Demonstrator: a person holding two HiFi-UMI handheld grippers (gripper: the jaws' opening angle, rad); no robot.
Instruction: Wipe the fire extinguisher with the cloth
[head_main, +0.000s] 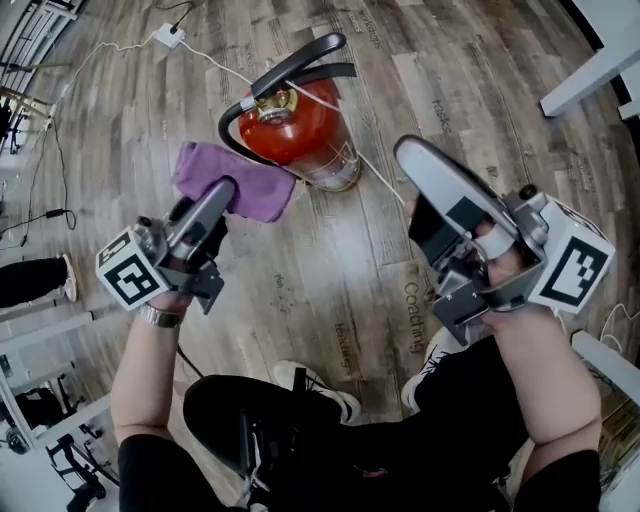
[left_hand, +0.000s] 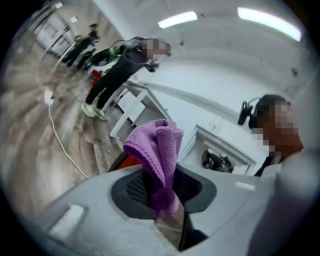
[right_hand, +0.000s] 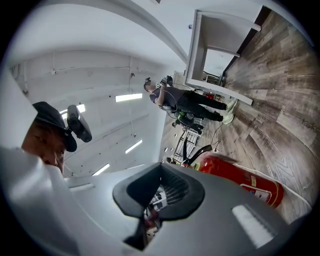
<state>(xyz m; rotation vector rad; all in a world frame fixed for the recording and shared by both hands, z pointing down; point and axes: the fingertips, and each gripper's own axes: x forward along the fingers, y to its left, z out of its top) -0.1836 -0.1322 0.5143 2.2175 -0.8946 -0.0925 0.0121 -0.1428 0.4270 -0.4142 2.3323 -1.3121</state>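
Observation:
A red fire extinguisher (head_main: 297, 128) with a black handle and hose stands on the wood floor, seen from above. A purple cloth (head_main: 238, 182) hangs just left of it, touching or nearly touching its side. My left gripper (head_main: 220, 192) is shut on the cloth's near edge. In the left gripper view the cloth (left_hand: 156, 145) bunches up between the pads of the left gripper (left_hand: 160, 186), with a bit of red extinguisher (left_hand: 131, 161) behind. My right gripper (head_main: 412, 155) is held to the right of the extinguisher, jaws together and holding nothing. Past the right gripper (right_hand: 159, 194), the right gripper view shows the extinguisher (right_hand: 240, 181).
A white power strip (head_main: 168, 35) and its cable (head_main: 215, 62) lie on the floor behind the extinguisher. A white table leg (head_main: 598, 68) stands at the far right. The holder's legs and shoes (head_main: 312, 385) are below. Another person (left_hand: 117, 72) stands farther off.

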